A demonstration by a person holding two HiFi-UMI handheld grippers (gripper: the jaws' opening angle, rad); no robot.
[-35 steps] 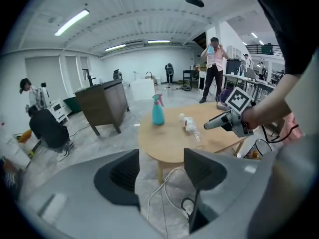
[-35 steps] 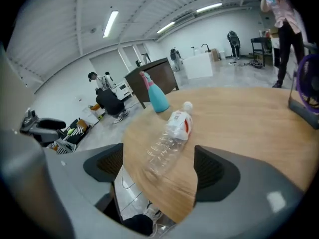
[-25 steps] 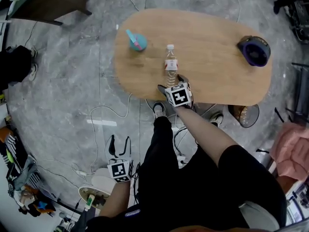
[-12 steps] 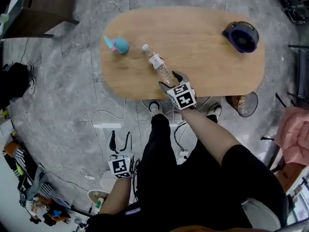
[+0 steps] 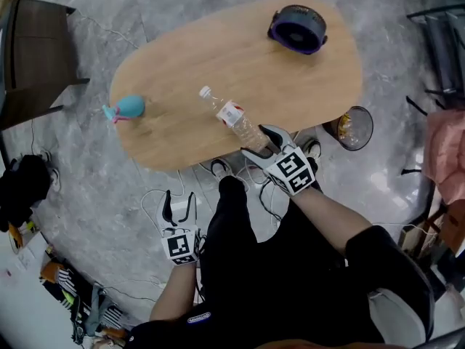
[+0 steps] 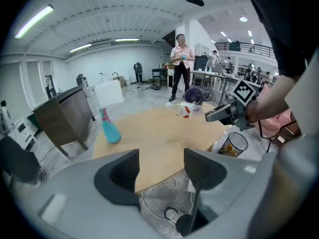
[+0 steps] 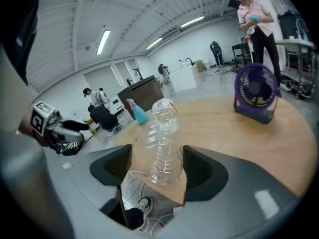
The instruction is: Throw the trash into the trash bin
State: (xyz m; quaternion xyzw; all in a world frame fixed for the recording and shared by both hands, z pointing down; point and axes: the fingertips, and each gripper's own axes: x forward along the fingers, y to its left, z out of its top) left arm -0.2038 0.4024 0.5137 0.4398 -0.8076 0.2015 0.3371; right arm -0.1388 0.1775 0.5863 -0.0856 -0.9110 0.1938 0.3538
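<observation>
A clear plastic water bottle [image 5: 234, 118] with a red-and-white label hangs tilted over the table's near edge, cap pointing toward the far left. My right gripper [image 5: 263, 142] is shut on its lower body; the jaws have just been closing on it. In the right gripper view the bottle [image 7: 162, 138] sits between both pads, with the right gripper [image 7: 157, 168] just below. The trash bin [image 5: 349, 127], a clear round container with some rubbish inside, stands on the floor by the table's right end. My left gripper [image 5: 180, 201] hangs open and empty over the floor; in its own view the left gripper [image 6: 160, 171] holds nothing.
The oval wooden table [image 5: 182, 71] carries a teal spray bottle [image 5: 127, 107] at its left end and a purple fan [image 5: 296, 27] at the far right. A dark cabinet [image 5: 33, 57] stands at the left. Cables [image 5: 156, 195] lie on the grey floor. A person [image 6: 180, 66] stands beyond the table.
The bottle stood upright on the table; now my right gripper holds it tilted and raised off the wood, nearer the edge. The left gripper has shifted sideways over the floor.
</observation>
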